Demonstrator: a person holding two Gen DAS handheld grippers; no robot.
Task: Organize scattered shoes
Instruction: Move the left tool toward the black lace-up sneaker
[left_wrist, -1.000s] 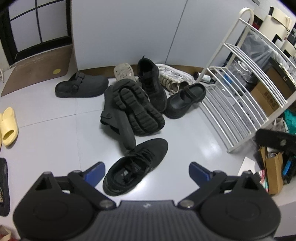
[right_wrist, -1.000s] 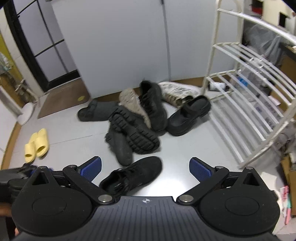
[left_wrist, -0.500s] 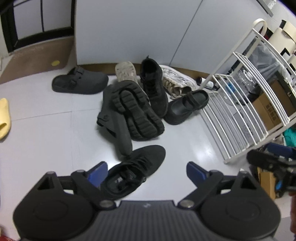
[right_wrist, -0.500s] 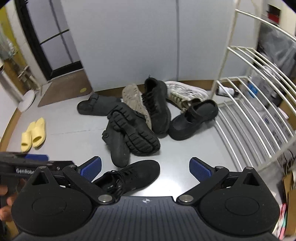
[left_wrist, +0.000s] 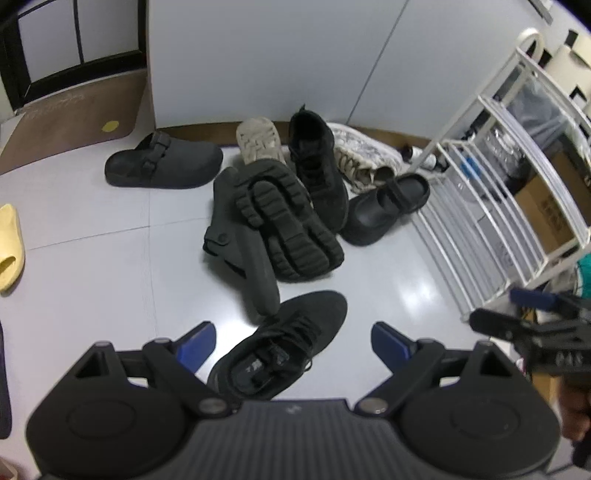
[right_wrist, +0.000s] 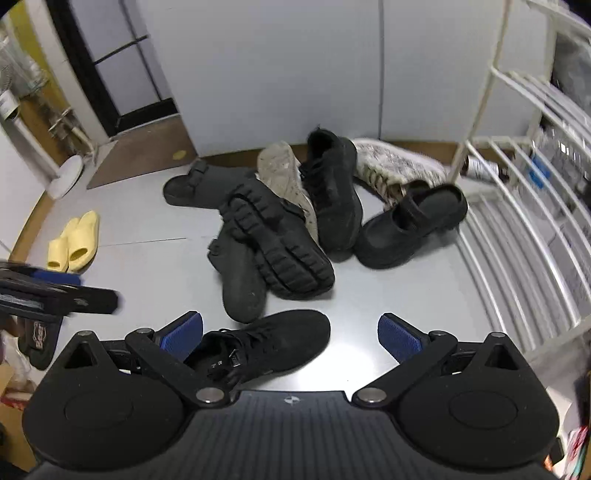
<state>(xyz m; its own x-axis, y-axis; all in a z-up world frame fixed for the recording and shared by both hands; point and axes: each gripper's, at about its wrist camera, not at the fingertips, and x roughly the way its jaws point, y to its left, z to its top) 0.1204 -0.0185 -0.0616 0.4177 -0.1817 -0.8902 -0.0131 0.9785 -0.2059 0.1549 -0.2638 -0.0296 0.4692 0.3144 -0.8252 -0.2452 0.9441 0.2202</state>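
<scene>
Both grippers, left (left_wrist: 293, 341) and right (right_wrist: 290, 332), hang with jaws spread over the sneaker (left_wrist: 280, 347), so I'd pinch its heel collar.

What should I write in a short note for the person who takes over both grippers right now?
Left gripper: open, empty, above the nearest black sneaker.
Right gripper: open, empty, over the same sneaker.
Shoes: pile on the floor by the white rack; grey clog apart; yellow slippers off to the left.
Done: nothing visible; no shoes seen on the rack.
Left: all shoes, probably the near sneaker first.
</scene>
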